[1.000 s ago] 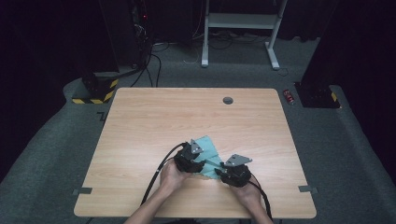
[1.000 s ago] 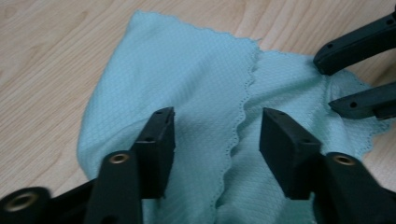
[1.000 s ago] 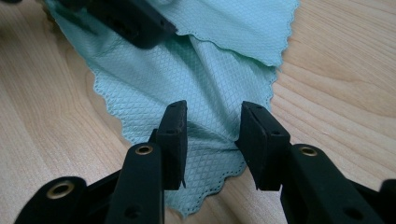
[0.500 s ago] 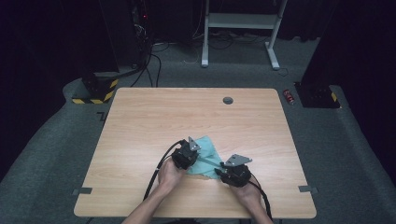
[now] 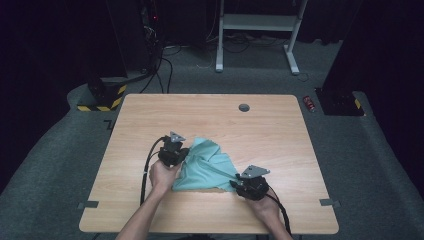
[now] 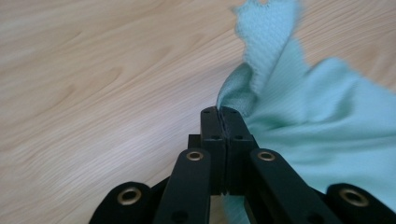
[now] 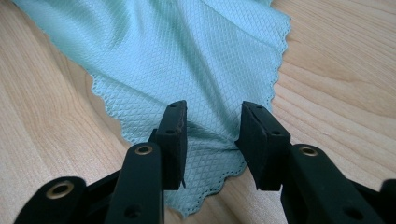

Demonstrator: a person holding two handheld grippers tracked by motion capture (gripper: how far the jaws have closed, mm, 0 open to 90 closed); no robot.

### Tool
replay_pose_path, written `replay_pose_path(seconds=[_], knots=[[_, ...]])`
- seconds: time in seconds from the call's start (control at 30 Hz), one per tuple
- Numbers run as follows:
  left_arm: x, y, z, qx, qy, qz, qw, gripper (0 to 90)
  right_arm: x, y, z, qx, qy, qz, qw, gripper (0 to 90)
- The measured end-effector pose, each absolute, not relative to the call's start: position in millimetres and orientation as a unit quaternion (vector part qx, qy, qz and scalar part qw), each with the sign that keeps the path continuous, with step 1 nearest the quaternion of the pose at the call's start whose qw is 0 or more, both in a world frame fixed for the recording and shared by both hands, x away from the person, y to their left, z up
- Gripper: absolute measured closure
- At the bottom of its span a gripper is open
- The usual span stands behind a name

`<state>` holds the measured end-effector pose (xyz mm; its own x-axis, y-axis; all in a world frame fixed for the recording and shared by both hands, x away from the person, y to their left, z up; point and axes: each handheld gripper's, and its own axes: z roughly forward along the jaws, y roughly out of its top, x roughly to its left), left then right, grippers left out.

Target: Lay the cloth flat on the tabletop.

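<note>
Left gripper (image 6: 223, 114): black two-jaw tool, matte pads, brass-coloured rivets; the jaws, just closed, meet pad to pad on a pinched fold of the cloth (image 6: 299, 126). No brand or writing legible on it.

Right gripper (image 7: 212, 128): same make; jaws stand half apart, one to each side of a corner of the cloth, pads clear of the fabric. No writing legible.

Cloth: teal, fine diamond-weave texture, scalloped edge, rumpled into soft ridges. Lies on the near-centre of the table (image 5: 280, 130), stretched between the left gripper (image 5: 172, 150) and the right gripper (image 5: 250, 185).

Table: light wood-grain top, rounded corners, small round grey disc (image 5: 244, 107) near its far edge.
</note>
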<state>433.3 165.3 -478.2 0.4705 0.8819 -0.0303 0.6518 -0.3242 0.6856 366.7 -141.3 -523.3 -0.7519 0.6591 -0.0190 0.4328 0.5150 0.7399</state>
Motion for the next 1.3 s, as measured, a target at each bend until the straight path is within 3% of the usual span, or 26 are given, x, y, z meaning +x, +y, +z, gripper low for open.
replay_pose_path(seconds=[0.33,0.53,0.63,0.87,1.07,1.3], knots=[[436.4,180.7,-493.3,0.782,0.508,0.17,0.317,85.0,366.7,-141.0,-523.3,0.318,0.857,0.376,0.151,61.7],[419.5,186.7,-492.5,0.781,0.496,0.163,0.341,57.4,368.9,-142.8,-523.2,0.321,0.856,0.382,0.137,58.7],[405.0,194.0,-494.7,0.785,0.487,0.169,0.344,49.7,372.5,-144.5,-522.7,0.332,0.851,0.389,0.119,57.5],[377.5,226.1,-508.4,0.774,0.495,0.198,0.342,43.1,384.4,-132.4,-502.9,0.322,0.844,0.4,0.154,55.4],[368.9,245.7,-515.0,0.766,0.502,0.214,0.34,39.4,417.6,-121.7,-486.4,0.383,0.827,0.392,0.124,56.0],[368.9,243.2,-527.6,0.758,0.503,0.23,0.346,35.8,438.2,-106.4,-492.7,0.4,0.831,0.369,0.115,56.7]])
